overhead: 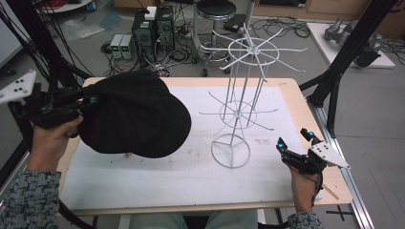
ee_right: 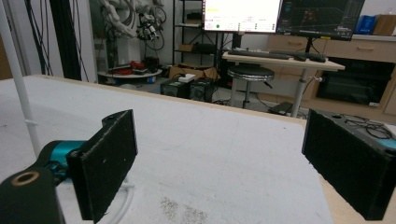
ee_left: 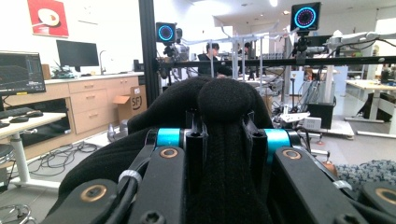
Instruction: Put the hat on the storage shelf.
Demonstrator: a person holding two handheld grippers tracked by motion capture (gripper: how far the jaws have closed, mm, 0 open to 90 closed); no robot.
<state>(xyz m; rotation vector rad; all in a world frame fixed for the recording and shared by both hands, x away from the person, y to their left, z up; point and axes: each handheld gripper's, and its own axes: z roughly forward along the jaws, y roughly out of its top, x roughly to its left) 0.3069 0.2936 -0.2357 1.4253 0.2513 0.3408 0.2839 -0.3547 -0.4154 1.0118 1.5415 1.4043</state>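
Note:
A black cap (overhead: 136,114) hangs in the air over the left part of the table, and my left gripper (overhead: 88,102) is shut on its edge. In the left gripper view the black fabric (ee_left: 224,154) is pinched between the two jaws and bulges above them. A white wire rack (overhead: 241,95) with radiating arms stands upright on the table's middle right. My right gripper (overhead: 296,140) rests low at the table's right side, open, with nothing between its black pads (ee_right: 109,163).
The table (overhead: 191,176) carries a white mat with a wooden rim. A black frame post (overhead: 341,57) rises at the right edge. Beyond the far edge stand a stool (overhead: 216,9), computer boxes (overhead: 153,28) and cables on the floor.

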